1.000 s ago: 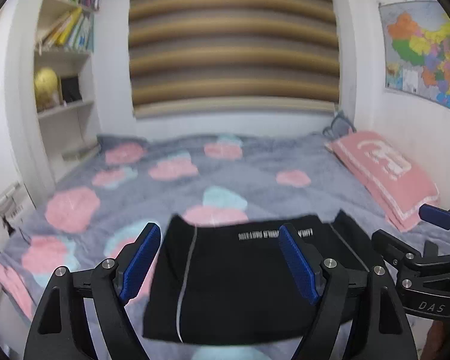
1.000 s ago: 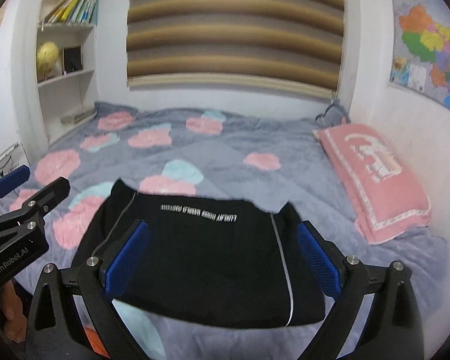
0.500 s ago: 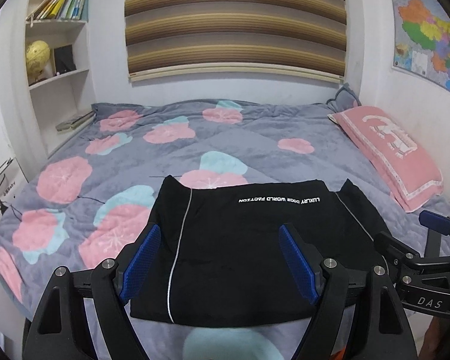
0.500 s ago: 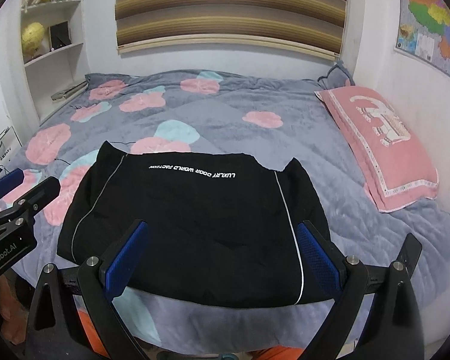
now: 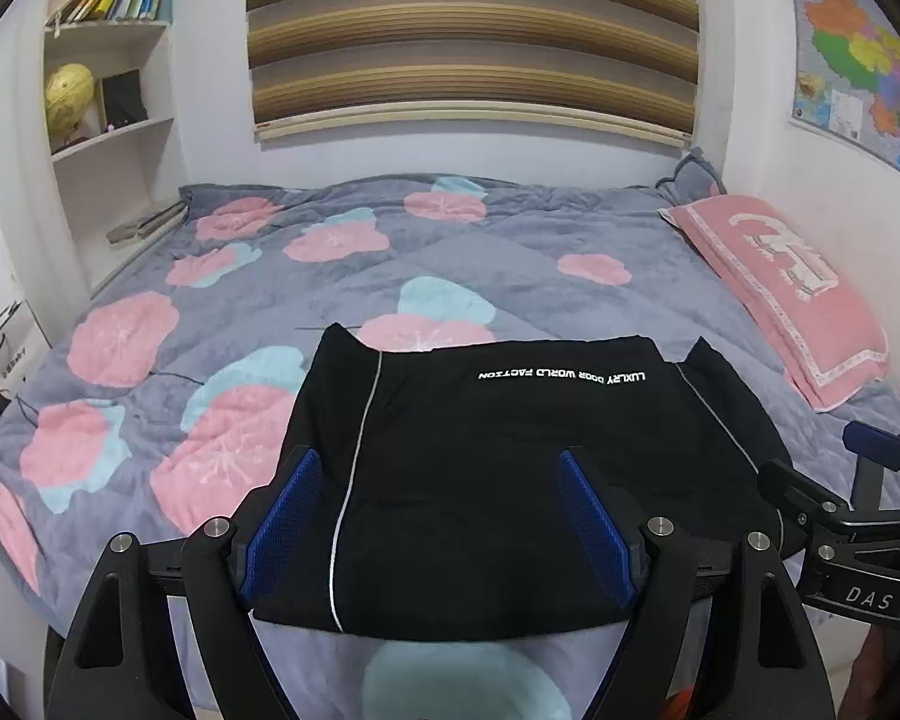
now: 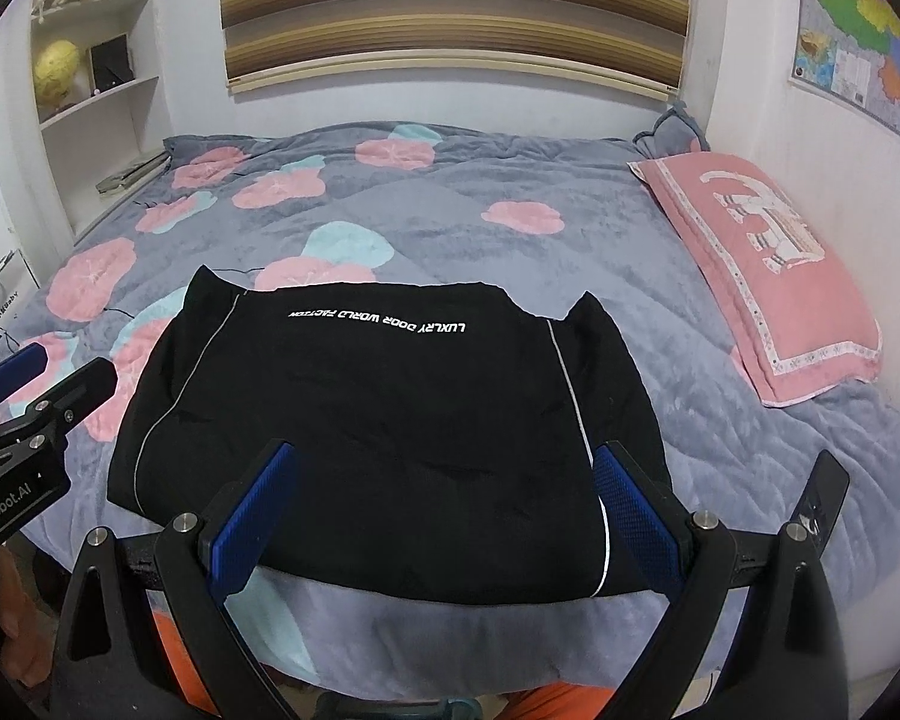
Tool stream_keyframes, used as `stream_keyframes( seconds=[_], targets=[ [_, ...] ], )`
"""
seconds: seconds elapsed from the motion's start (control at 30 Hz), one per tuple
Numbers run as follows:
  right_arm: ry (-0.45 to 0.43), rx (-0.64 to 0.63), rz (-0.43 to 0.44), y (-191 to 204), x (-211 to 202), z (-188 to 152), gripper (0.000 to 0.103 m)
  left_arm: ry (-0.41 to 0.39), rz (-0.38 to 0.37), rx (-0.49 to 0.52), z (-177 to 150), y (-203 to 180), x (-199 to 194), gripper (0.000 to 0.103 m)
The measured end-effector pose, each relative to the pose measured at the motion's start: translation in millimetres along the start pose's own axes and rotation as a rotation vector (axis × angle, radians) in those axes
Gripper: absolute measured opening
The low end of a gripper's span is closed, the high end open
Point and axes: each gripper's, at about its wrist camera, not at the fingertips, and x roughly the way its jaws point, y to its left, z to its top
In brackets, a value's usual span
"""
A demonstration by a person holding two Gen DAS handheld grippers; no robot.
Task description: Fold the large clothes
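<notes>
A black garment point(image 5: 510, 468) with white piping and white lettering lies folded flat at the near edge of the bed; it also shows in the right wrist view point(image 6: 390, 414). My left gripper point(image 5: 438, 516) is open and empty, held above the garment's near edge. My right gripper point(image 6: 444, 510) is open and empty, also above the near edge. The right gripper shows at the right in the left wrist view point(image 5: 840, 492), and the left gripper at the left in the right wrist view point(image 6: 24, 396).
The bed has a grey quilt point(image 5: 450, 252) with pink and blue flowers. A pink pillow point(image 5: 780, 288) lies along the right wall. White shelves point(image 5: 108, 120) with books and a yellow globe stand at the left. A map point(image 5: 858, 48) hangs on the right wall.
Both grippers have risen and pulled back from the bed, so more of the garment and quilt is in view. The garment lies still and both grippers stay open.
</notes>
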Motion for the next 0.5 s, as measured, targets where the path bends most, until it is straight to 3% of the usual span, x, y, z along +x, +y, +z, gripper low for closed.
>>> stream_keyframes(
  seconds=[0.5],
  targets=[
    [0.024, 0.007, 0.004, 0.4, 4.5, -4.2, 0.099, 0.047, -0.004, -0.01, -4.2, 1.1, 7.6, 0.082]
  ],
)
